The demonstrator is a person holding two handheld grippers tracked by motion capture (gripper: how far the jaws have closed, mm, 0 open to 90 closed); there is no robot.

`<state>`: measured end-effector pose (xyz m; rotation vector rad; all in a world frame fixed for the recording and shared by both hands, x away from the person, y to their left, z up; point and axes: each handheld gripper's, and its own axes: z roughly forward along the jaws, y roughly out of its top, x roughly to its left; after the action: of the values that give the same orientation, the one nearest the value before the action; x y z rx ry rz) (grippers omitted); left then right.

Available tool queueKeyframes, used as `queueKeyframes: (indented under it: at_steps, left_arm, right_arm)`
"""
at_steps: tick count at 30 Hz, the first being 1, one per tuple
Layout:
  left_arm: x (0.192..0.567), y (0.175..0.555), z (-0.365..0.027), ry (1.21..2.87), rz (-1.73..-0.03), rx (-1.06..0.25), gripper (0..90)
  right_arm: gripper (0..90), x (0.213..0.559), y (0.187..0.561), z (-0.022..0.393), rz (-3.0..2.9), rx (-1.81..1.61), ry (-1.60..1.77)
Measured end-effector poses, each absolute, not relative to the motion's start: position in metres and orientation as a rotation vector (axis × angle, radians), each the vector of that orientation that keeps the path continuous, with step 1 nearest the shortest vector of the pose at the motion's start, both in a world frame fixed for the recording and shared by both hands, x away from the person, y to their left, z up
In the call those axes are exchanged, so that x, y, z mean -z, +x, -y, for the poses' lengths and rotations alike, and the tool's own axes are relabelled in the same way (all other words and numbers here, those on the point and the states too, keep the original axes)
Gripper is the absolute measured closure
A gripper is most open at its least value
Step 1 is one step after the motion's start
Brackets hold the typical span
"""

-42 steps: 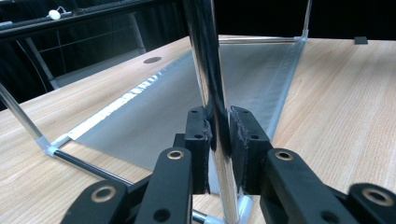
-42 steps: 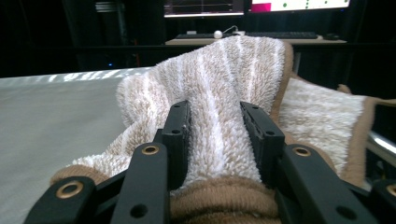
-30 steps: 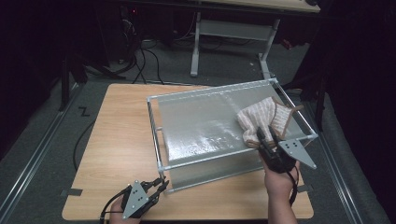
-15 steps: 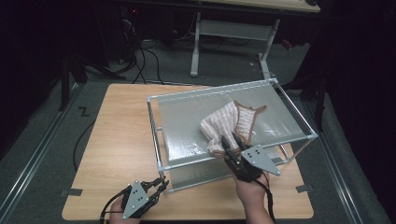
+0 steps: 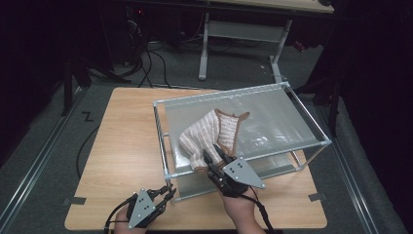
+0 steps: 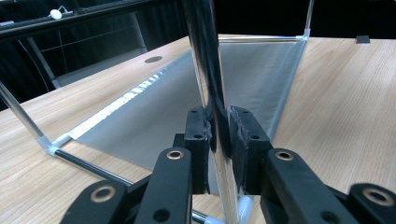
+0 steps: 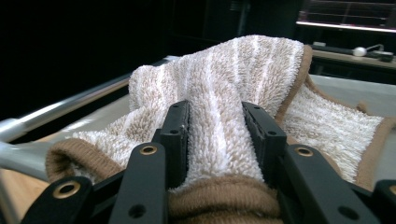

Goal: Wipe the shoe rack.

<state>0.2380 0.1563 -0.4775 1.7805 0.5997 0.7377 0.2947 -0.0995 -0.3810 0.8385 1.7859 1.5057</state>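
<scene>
Now I see my right gripper (image 5: 210,157) clenched on the striped towel (image 5: 209,134), a thick fold pressed between its pads (image 7: 178,133). I hold the towel over the near left part of the metal rack (image 5: 311,124), on its grey sheet (image 5: 272,117). At the near left, my left gripper (image 5: 168,192) clamps the rack's near left post (image 6: 208,88), both pads tight against it.

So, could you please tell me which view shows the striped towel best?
The high view: the whole towel lies draped on the rack. The right gripper view shows only a fold pinched between its tongs.
</scene>
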Motion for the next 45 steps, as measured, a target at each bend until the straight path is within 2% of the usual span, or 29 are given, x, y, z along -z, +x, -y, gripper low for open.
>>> queueKeyframes:
  at_steps: [12, 19, 28, 45]
  left_arm:
    - [0.478, 0.238, -0.157, 1.775, -0.597, -0.735, 77.7]
    - [0.478, 0.238, -0.157, 1.779, -0.597, -0.734, 77.7]
    - [0.478, 0.238, -0.157, 1.773, -0.605, -0.72, 77.9]
    - [0.478, 0.238, -0.158, 1.776, -0.608, -0.715, 78.0]
  right_arm:
    - [64.2, 0.38, 0.278, 0.056, -1.855, -1.568, 0.731]
    - [64.2, 0.38, 0.276, 0.048, -1.868, -1.559, 0.706]
    - [64.1, 0.382, 0.279, 0.057, -1.847, -1.507, 0.702]
    - [64.0, 0.382, 0.295, 0.11, -1.757, -1.411, 0.806]
